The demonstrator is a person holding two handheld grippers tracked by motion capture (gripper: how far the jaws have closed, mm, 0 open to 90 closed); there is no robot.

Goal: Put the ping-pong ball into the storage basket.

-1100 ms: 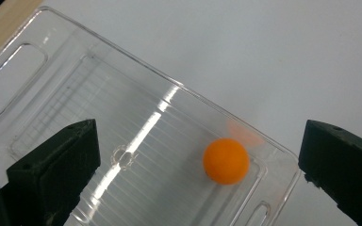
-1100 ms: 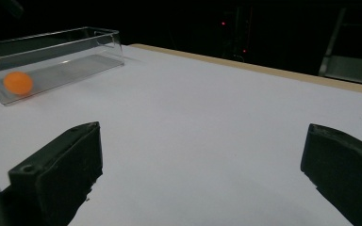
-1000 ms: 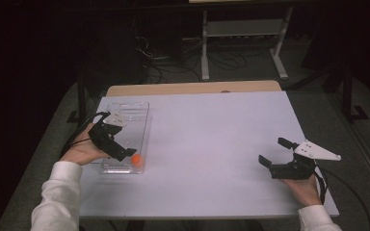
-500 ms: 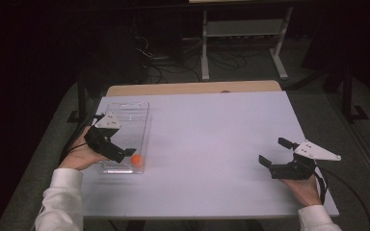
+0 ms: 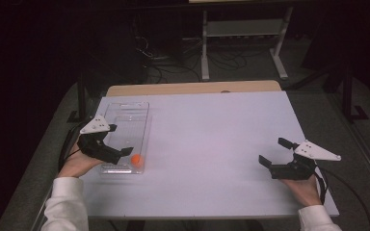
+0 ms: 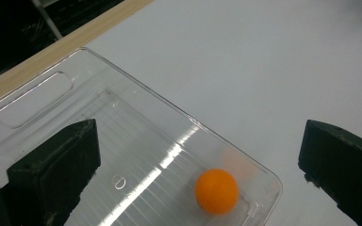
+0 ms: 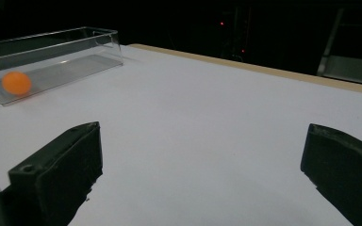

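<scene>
The ball [image 5: 136,160] lies in the near right corner of the tray [image 5: 125,108], at the table's [image 5: 212,125] left side, touching nothing but the tray floor. The left gripper [image 5: 116,150] has drawn back toward the person over the last second, and the ball sits free below and ahead of its spread jaws; the placing looks done, or the ball has just been let go. In the left gripper view the ball [image 6: 217,191] rests close to the tray's [image 6: 136,108] rounded corner wall. The right gripper [image 5: 273,151] rests near the table's right edge, jaws spread and empty, unchanged. Between the two lies wide bare tabletop; the tray walls are the only obstruction.
</scene>
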